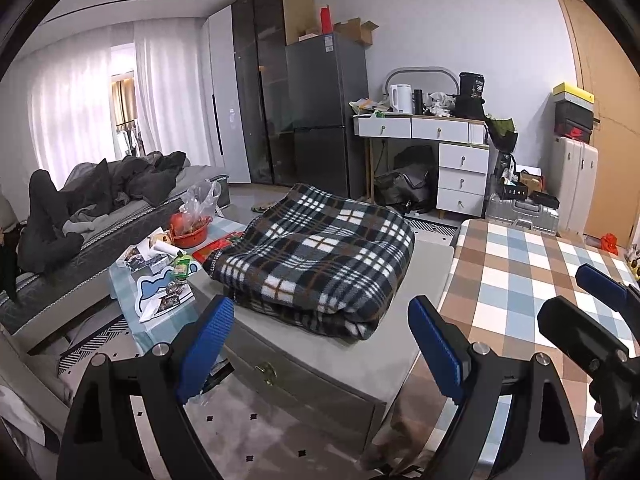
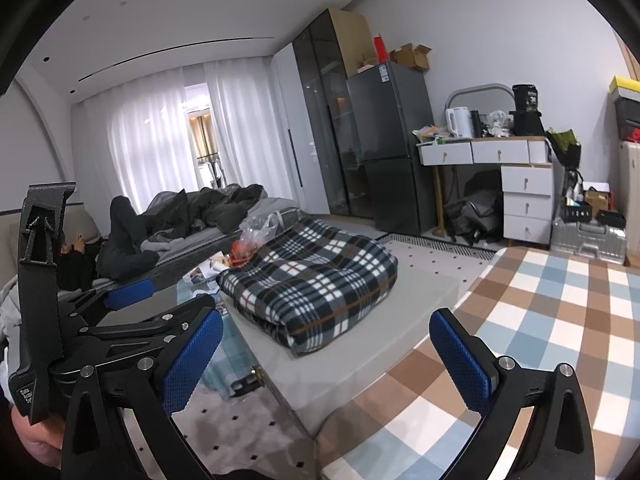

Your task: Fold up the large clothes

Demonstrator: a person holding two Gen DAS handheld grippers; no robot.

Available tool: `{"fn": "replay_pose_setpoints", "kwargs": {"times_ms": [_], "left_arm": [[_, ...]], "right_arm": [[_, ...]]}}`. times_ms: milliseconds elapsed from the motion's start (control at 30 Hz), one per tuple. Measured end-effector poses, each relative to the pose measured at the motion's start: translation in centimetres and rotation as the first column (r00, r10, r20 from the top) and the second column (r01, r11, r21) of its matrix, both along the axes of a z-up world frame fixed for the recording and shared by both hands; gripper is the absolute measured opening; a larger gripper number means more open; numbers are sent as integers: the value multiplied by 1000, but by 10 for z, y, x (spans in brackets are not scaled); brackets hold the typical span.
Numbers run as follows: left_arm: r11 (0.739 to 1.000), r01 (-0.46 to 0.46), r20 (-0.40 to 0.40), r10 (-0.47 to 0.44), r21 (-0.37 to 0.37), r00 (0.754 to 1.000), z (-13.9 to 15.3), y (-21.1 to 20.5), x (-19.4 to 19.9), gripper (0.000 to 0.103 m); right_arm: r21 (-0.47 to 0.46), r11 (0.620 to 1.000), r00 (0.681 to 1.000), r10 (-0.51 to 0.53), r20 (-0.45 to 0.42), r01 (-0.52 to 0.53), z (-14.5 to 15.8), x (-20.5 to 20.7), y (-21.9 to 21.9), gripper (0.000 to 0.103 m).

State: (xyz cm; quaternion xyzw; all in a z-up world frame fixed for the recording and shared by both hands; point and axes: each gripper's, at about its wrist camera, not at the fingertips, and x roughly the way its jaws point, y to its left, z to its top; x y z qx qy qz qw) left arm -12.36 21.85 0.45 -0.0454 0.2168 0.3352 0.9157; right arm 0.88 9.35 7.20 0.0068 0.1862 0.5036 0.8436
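A folded fleece blanket in dark blue, white and brown plaid (image 1: 320, 256) (image 2: 316, 280) lies on a low grey cabinet top (image 1: 424, 264) (image 2: 432, 280). Short of the blanket's near edge my left gripper (image 1: 320, 304) stands open, its blue pads wide apart with nothing between them. My right gripper (image 2: 326, 316) is also open and empty, over the gap between the cabinet and a table with a brown, blue and white checked cloth (image 1: 540, 300) (image 2: 540, 340). Each gripper shows at the edge of the other's view: the right gripper (image 1: 576, 300) and the left gripper (image 2: 168, 296).
Left of the blanket, a glass table (image 1: 132, 280) carries papers, a red bowl (image 1: 190, 232) and a plastic bag. A person lies on a bed (image 1: 60, 216) at the far left. A fridge (image 1: 326, 112), a white drawer desk (image 1: 460, 168) and suitcases (image 1: 576, 176) line the back wall.
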Motion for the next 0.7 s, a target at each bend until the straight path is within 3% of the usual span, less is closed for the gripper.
{"fn": "replay_pose_setpoints", "kwargs": {"times_ms": [700], "left_arm": [[999,-9,-2,9,31,1000,2,-8,-2,86]], "right_arm": [[0,1000,1000,9,4,-9,2,-4,0,103]]}}
